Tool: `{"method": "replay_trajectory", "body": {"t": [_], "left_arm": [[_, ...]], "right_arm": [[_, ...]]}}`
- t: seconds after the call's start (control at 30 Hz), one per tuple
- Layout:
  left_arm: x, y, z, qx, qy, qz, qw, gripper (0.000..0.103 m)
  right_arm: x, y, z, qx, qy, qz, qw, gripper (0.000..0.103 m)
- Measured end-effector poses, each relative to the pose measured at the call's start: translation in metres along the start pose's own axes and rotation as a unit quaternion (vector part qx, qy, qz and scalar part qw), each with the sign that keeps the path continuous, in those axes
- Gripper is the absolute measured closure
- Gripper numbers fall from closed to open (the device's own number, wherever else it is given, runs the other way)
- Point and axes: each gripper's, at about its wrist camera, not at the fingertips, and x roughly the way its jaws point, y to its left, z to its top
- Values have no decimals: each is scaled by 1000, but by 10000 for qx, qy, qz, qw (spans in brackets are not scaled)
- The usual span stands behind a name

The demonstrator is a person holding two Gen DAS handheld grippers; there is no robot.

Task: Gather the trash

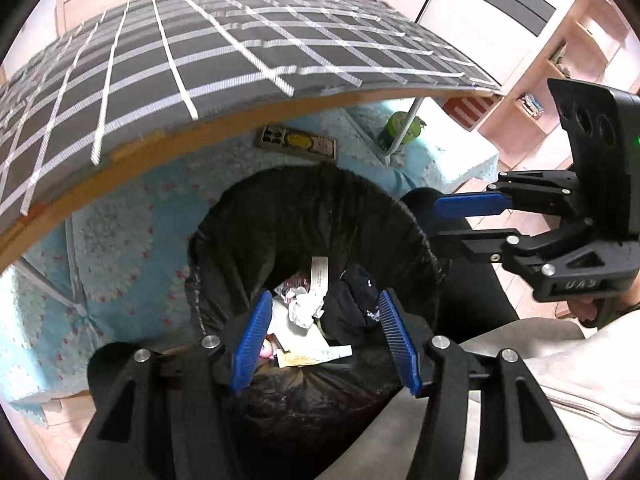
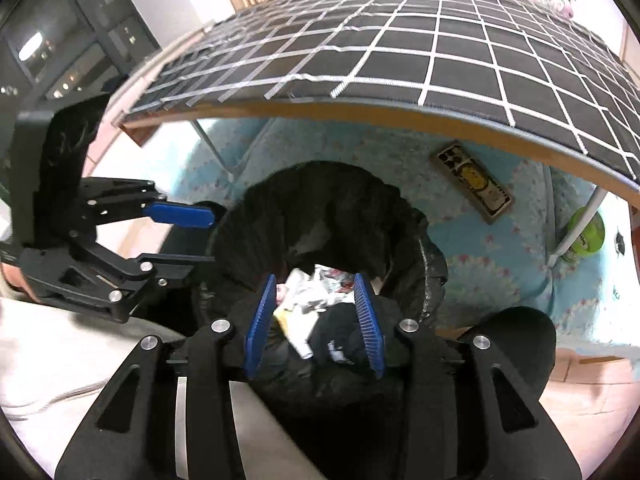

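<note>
**Both tongs spread over the bin, nothing held**

Closest in, the left gripper (image 1: pixel 324 344) hangs with its blue pads apart and nothing between them but air. Same story for the right gripper (image 2: pixel 316 326): spread, empty, aimed steeply down. Just beyond the fingertips sits the black trash bag (image 1: pixel 280 216), its mouth rolled open and gaping right below both tools. Down inside lies the trash: a crumpled white tissue (image 1: pixel 306 308), a paper strip (image 1: pixel 319 276), a small tube (image 1: pixel 340 353), dark scraps. All of it looks light and soft, likely to crush rather than break. The bag film looks thin, floppy and slick, so my guess is the rolled rim is the place to pinch, one tong on each side. Past the bag, blue patterned bedding (image 1: pixel 128 220), then a checked table top (image 1: pixel 240 48) overhead.
</note>
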Motion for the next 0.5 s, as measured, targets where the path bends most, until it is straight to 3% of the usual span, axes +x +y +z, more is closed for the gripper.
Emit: {"method": "replay_trajectory", "body": {"t": [0.2, 0.27, 0.33, 0.5], "left_arm": [[-25, -4, 0, -2, -134, -97, 9999, 49], [-35, -7, -2, -7, -170, -99, 9998, 36], [-43, -11, 0, 4, -242, -27, 9997, 30], [-66, -18, 1, 76, -435, 33, 9990, 21]], "right_arm": [[-23, 15, 4, -299, 128, 73, 9994, 45], [-29, 20, 4, -348, 167, 119, 9992, 43], [-37, 27, 3, -428, 179, 121, 9988, 36], [-50, 37, 4, -456, 208, 212, 9985, 30]]}}
